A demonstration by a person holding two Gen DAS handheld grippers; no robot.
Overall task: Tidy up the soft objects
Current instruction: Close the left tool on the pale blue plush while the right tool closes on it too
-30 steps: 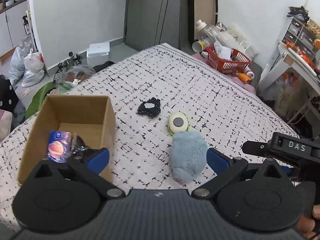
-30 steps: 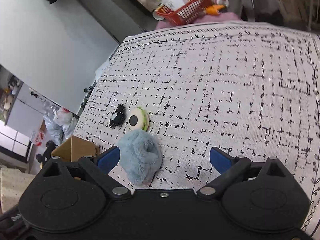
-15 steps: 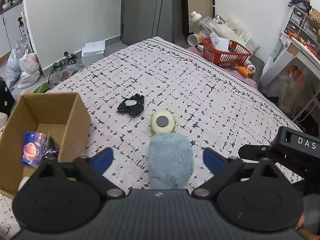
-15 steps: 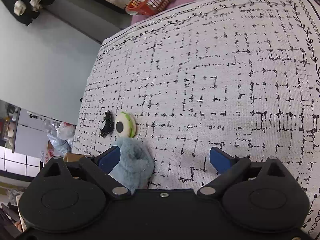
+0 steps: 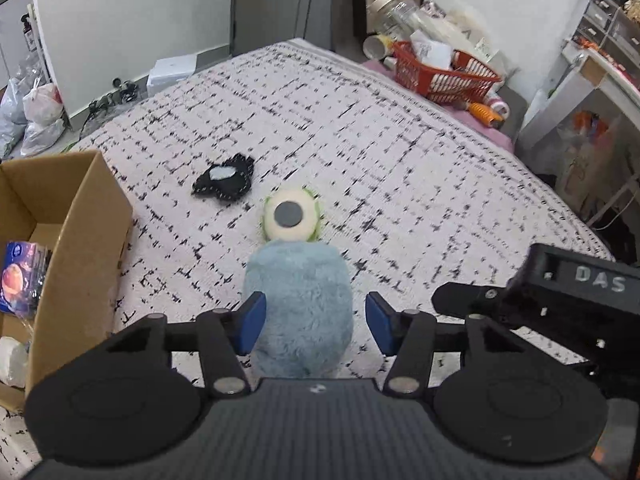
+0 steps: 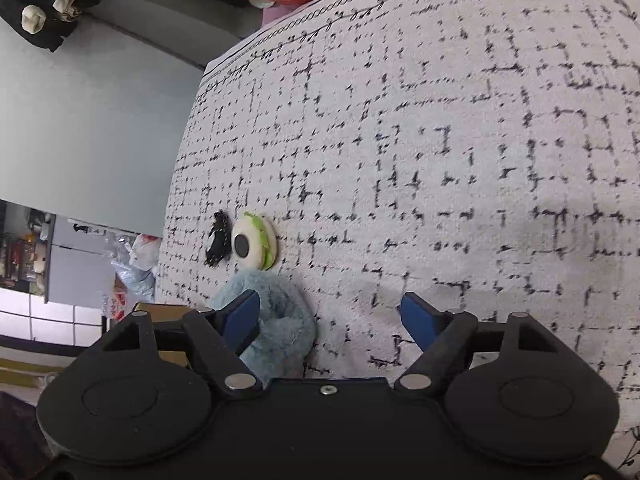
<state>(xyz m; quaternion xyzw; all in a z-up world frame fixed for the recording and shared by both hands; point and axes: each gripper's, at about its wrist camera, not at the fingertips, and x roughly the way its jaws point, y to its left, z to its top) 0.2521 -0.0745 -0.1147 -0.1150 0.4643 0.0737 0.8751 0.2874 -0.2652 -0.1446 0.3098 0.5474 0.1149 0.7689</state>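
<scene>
A fluffy light-blue plush (image 5: 300, 304) lies on the patterned bed cover. My left gripper (image 5: 315, 328) straddles it and its jaws are closing. The left pad (image 5: 250, 328) meets the fur, while the right pad stands a little off it. My right gripper (image 6: 330, 320) hovers low over the cover, its jaws also closing. The same blue plush (image 6: 280, 320) sits by its left finger, and the span to the right finger holds only cover. Beyond lie a round white-and-green plush (image 5: 291, 216) with a dark disc and a flat black soft piece (image 5: 222, 178).
An open cardboard box (image 5: 80, 240) stands at the left with a wrapped packet (image 5: 22, 276) inside. A red basket (image 5: 440, 76) and bottles crowd the bed's far end. The right gripper's black body (image 5: 568, 292) reaches in from the right. Shelves stand at the right.
My left gripper has come down and forward over the blue plush, and its jaws have narrowed around it. The right gripper has sunk, rolled, and narrowed a little.
</scene>
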